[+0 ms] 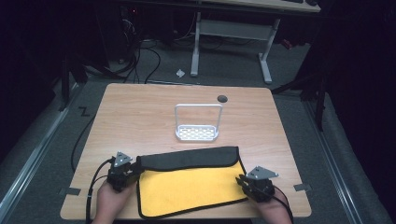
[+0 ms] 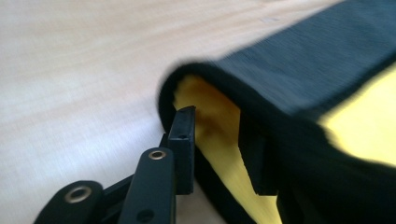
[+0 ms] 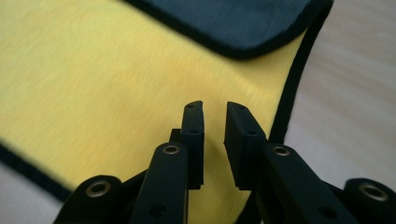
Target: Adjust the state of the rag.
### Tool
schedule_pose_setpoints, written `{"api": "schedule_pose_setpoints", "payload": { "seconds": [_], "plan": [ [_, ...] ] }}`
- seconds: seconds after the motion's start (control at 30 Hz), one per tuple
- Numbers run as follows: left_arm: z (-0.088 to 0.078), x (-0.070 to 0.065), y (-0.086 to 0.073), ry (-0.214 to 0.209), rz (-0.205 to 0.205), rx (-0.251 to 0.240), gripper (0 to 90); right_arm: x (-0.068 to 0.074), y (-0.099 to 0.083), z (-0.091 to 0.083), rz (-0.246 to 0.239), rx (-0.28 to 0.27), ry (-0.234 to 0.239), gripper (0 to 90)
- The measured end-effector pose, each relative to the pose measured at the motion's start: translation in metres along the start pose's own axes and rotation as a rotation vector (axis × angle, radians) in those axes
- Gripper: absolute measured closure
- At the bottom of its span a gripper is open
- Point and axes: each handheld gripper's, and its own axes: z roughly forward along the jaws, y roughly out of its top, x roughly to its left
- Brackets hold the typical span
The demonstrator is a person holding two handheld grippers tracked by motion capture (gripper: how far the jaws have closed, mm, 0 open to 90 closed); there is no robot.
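Cloth (image 1: pixel 187 186) folded corner between left fingers (image 2: pixel 183 135), unpinched.

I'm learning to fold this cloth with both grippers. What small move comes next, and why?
Probably draw the left hand-held gripper back off the cloth. The black top band is already folded over the yellow, the left jaws stand apart around that folded corner, and the right hand-held gripper is open over the cloth's right edge.

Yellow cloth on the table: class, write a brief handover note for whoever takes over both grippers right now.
Left gripper: jaws apart around the folded corner of the yellow cloth; grip uncertain.
Right gripper: jaws slightly apart over the cloth's right edge, nothing between them.
Cloth: near edge of the table, black flap folded over its far edge.
Done: one fold.
Left: probably further folds.
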Motion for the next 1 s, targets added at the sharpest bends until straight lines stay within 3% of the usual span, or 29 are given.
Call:
{"api": "schedule_pose_setpoints", "payload": {
  "seconds": [0.03, 0.07, 0.13, 0.2, 0.23, 0.27, 0.33, 0.47, 0.63, 0.73, 0.83, 0.87, 0.93, 0.97, 1.0],
  "plan": [
    [0.0, 0.0, 0.0, 0.0, 0.0, 0.0, 63.2, 0.0, 0.0, 0.0, 0.0, 0.0, 0.0, 77.1],
    [-0.01, -0.005, -0.006, 0.009, -0.001, 0.012, 62.2, -0.013, 0.01, 0.01, 0.021, -0.002, -0.016, 76.2],
    [-0.015, -0.008, -0.005, 0.0, 0.003, 0.005, 60.0, -0.027, 0.017, 0.019, 0.086, -0.003, 0.0, 71.7],
    [-0.019, -0.016, -0.001, -0.059, 0.014, -0.023, 57.3, -0.037, 0.02, 0.026, 0.132, -0.006, 0.015, 67.4],
    [-0.019, -0.016, -0.001, -0.059, 0.014, -0.023, 56.8, -0.037, 0.02, 0.026, 0.132, -0.006, 0.015, 67.4],
    [-0.011, -0.025, -0.004, -0.057, 0.06, 0.009, 57.0, -0.038, 0.017, 0.032, 0.125, 0.016, 0.007, 65.6],
    [-0.002, -0.031, -0.009, -0.032, 0.112, 0.041, 57.4, -0.034, 0.01, 0.032, 0.1, 0.004, -0.014, 65.7],
    [-0.004, -0.035, -0.011, -0.024, 0.126, 0.044, 60.8, -0.03, -0.003, 0.019, 0.105, 0.014, -0.01, 67.4],
    [-0.01, -0.047, -0.02, -0.059, 0.151, 0.043, 61.6, -0.021, -0.023, -0.003, 0.102, 0.021, -0.005, 67.4],
    [-0.01, -0.049, -0.017, -0.066, 0.161, 0.059, 63.4, -0.015, -0.029, -0.013, 0.082, 0.009, -0.035, 66.8],
    [-0.004, -0.039, -0.009, -0.109, 0.097, 0.037, 65.4, -0.019, -0.021, -0.008, 0.077, -0.001, -0.04, 69.5],
    [-0.004, -0.039, -0.009, -0.109, 0.097, 0.037, 65.3, -0.021, -0.018, -0.005, 0.072, 0.0, -0.034, 70.0],
    [-0.001, -0.035, -0.004, -0.154, 0.062, 0.022, 64.6, -0.023, -0.016, -0.002, 0.074, 0.003, -0.023, 71.5],
    [0.001, -0.031, 0.003, -0.215, 0.019, 0.009, 62.0, -0.026, -0.011, 0.002, 0.091, -0.004, 0.003, 73.9],
    [0.001, -0.031, 0.003, -0.215, 0.019, 0.009, 61.8, -0.028, -0.008, 0.004, 0.103, -0.012, 0.016, 75.5]
  ]
}}
